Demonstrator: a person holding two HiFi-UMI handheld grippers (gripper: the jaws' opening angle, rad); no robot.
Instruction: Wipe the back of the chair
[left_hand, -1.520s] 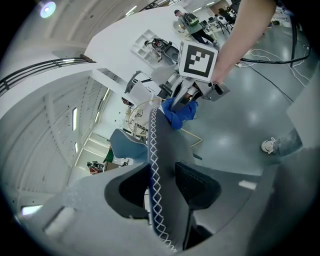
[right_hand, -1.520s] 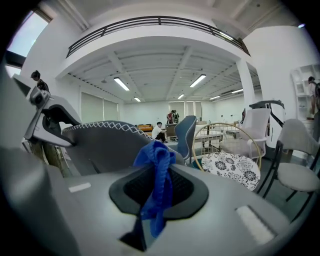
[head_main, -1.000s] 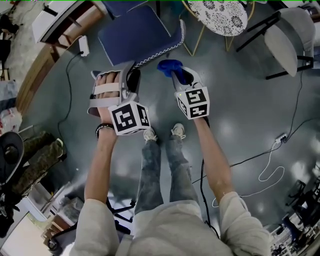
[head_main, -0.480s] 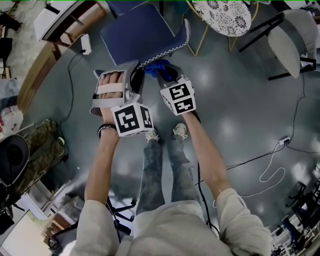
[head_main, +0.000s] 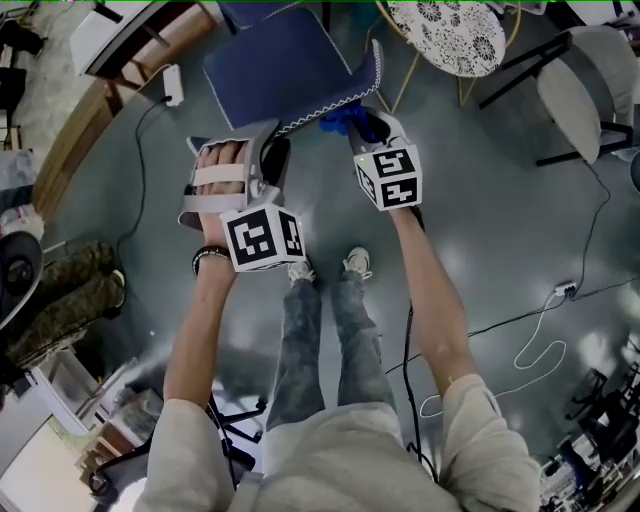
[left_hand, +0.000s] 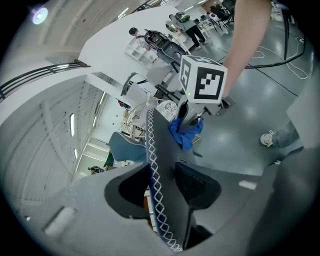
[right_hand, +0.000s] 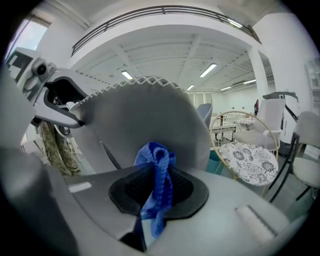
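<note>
Chair back (right_hand: 145, 115) partly hidden behind jaws; left gripper (left_hand: 162, 182) jaws clamp its stitched edge, right gripper (right_hand: 157, 187) jaws pinch a cloth (right_hand: 156, 162) beside it.

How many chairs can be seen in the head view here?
3: a blue chair at top centre, a patterned round-seat chair right of it, and a grey black-legged chair at far right. More may lie beyond the frame.
</note>
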